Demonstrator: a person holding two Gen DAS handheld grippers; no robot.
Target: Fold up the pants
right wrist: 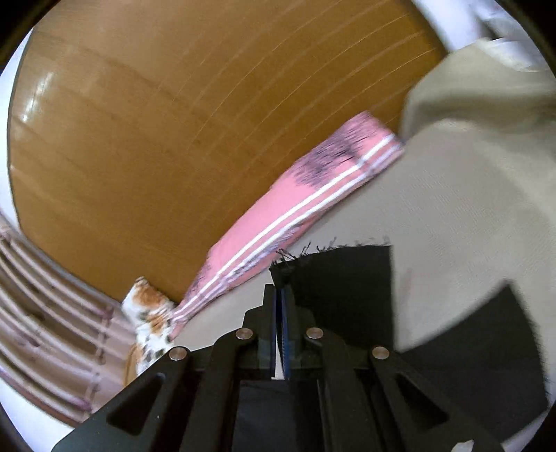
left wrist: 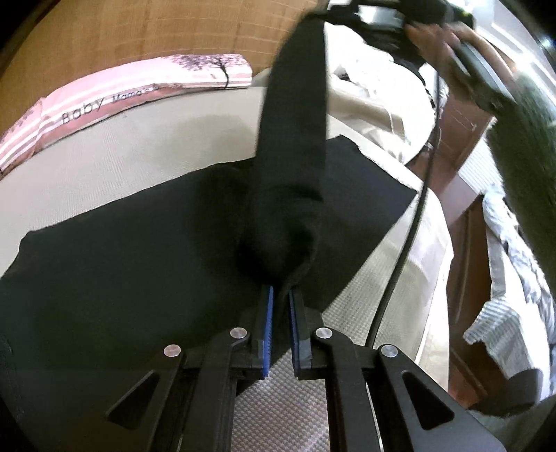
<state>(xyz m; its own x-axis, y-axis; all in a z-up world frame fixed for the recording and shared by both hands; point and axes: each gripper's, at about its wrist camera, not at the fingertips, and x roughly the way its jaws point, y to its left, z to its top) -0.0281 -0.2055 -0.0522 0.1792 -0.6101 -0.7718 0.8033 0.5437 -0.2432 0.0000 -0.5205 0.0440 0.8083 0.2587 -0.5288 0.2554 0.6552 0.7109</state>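
Black pants [left wrist: 139, 243] lie spread on the beige bed [left wrist: 121, 153]. My left gripper [left wrist: 280, 295] is shut on a fold of the pants at the near edge. From there a black leg [left wrist: 295, 104] stretches up and away to my right gripper [left wrist: 382, 14], held in a hand at the top right of the left wrist view. In the right wrist view my right gripper [right wrist: 279, 295] is shut on the frayed hem [right wrist: 333, 264] of that leg, raised above the bed [right wrist: 451, 208]. More black cloth [right wrist: 486, 347] lies lower right.
A pink striped pillow [left wrist: 104, 97] lies along the wooden headboard [left wrist: 139, 31]; it also shows in the right wrist view [right wrist: 295, 208]. Pale crumpled cloth [left wrist: 375, 94] is piled far right. A black cable [left wrist: 410, 215] hangs by the bed's right edge. Striped cloth [left wrist: 504, 313] lies beyond it.
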